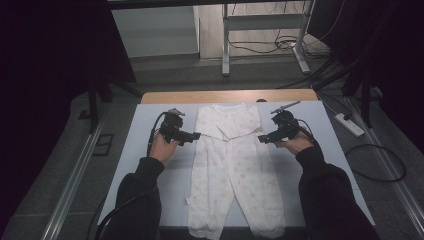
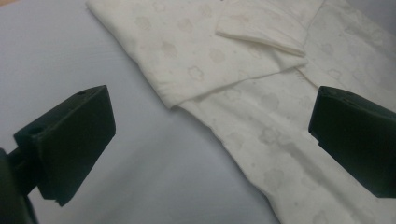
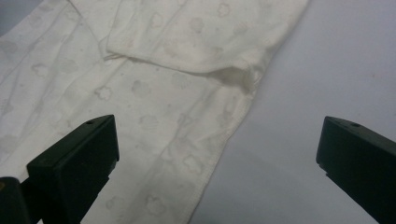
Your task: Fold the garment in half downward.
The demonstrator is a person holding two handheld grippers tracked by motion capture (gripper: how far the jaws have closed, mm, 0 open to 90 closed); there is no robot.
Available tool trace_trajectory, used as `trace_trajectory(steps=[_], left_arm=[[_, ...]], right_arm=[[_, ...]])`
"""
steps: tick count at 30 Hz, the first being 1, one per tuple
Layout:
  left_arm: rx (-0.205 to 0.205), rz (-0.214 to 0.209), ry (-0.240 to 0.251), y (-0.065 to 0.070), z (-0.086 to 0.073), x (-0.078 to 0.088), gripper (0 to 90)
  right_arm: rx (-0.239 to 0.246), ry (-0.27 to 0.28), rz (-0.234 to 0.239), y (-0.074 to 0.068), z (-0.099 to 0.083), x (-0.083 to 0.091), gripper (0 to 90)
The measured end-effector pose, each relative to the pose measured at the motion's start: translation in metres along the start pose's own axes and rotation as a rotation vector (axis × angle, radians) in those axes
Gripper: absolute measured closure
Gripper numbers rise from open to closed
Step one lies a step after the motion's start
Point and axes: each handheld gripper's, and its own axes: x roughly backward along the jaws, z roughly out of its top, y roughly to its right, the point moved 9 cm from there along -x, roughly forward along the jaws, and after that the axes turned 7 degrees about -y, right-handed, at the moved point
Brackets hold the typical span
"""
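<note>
Now mid-fold: cream cloud-printed cotton baby romper flat along the middle of the pale grey worktop, legs near, both sleeves already folded in over the chest. Left gripper and right gripper wide open, empty, flanking the waist. Next, probably: pinch both side edges, fold lengthwise.

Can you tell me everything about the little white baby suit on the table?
The baby suit is cream-white soft cloth printed with faint flower shapes. It lies flat on the pale table, collar end away from the person, both long legs pointing toward them. Its sleeves are folded in across the chest. Nothing grips it: the left hand-held gripper and right hand-held gripper sit open at its sides.
</note>
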Motion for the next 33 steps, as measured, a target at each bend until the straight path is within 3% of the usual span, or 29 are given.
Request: trace_trajectory(steps=[8,15,29,33], left_arm=[[-0.014,0.030,-0.023,-0.006,0.008,-0.008,0.5],[-0.012,0.030,-0.030,-0.010,0.014,-0.014,0.6],[-0.002,0.022,-0.026,-0.015,0.031,-0.027,0.0],[0.002,0.037,-0.039,-0.019,0.033,-0.032,0.0]], right_arm=[[-0.008,0.009,-0.007,0.008,0.013,-0.005,0.0],[-0.014,-0.016,-0.023,0.017,0.019,-0.013,0.0],[-0.018,0.006,-0.024,0.028,0.037,-0.026,0.0],[-0.024,-0.005,-0.030,0.032,0.041,-0.032,0.0]])
